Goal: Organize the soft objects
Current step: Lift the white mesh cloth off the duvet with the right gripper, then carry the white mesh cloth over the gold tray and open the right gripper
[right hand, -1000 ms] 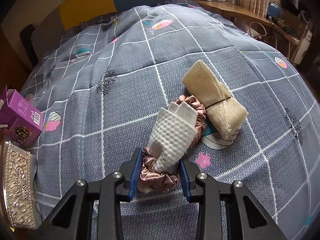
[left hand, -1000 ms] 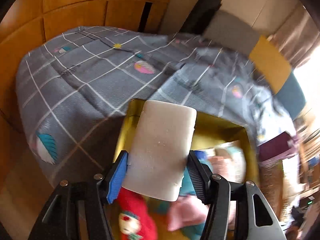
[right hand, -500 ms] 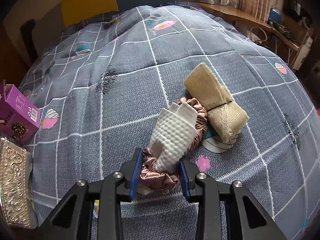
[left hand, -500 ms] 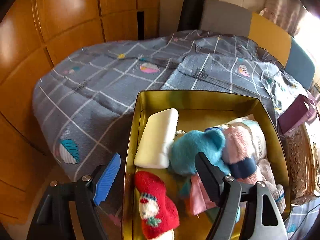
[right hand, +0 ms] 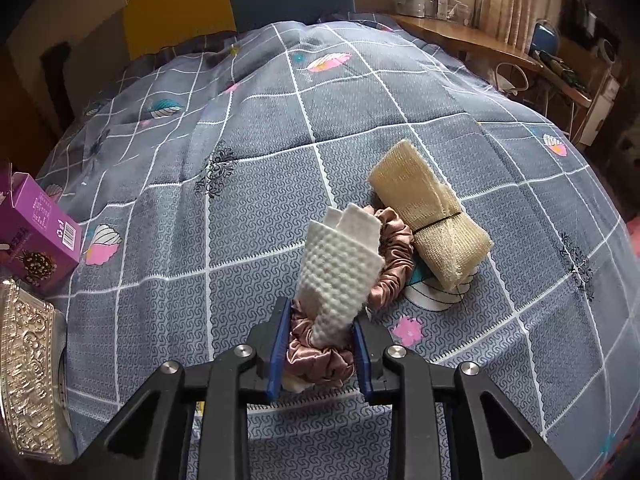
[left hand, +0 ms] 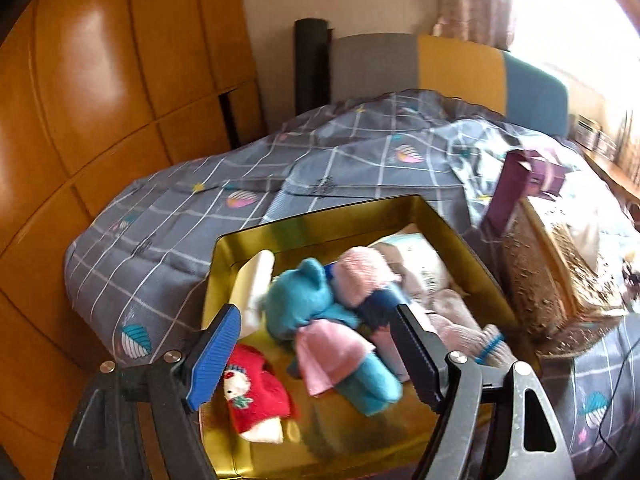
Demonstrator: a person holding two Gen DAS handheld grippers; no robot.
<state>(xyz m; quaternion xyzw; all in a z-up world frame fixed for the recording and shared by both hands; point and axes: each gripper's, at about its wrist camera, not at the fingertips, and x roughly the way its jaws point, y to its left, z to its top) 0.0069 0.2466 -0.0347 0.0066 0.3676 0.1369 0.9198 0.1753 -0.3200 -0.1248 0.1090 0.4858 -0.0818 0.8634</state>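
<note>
The right tool (right hand: 320,350) is closing on the soft, light white cloth (right hand: 340,264), low center, squeezing its bottom end. The left tool (left hand: 316,356) is wide and empty.

Gold tin (left hand: 448,222), grey checked quilt (right hand: 256,216) — pink scrunchie (right hand: 394,248)

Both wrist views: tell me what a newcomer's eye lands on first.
In the left wrist view, the gold tin on the grey checked quilt, heaped with soft things: a teal plush, a red sock, a white sponge. In the right wrist view, the right gripper, jaws closing on a white waffle cloth and pink scrunchie, beside a beige mesh roll.
</note>
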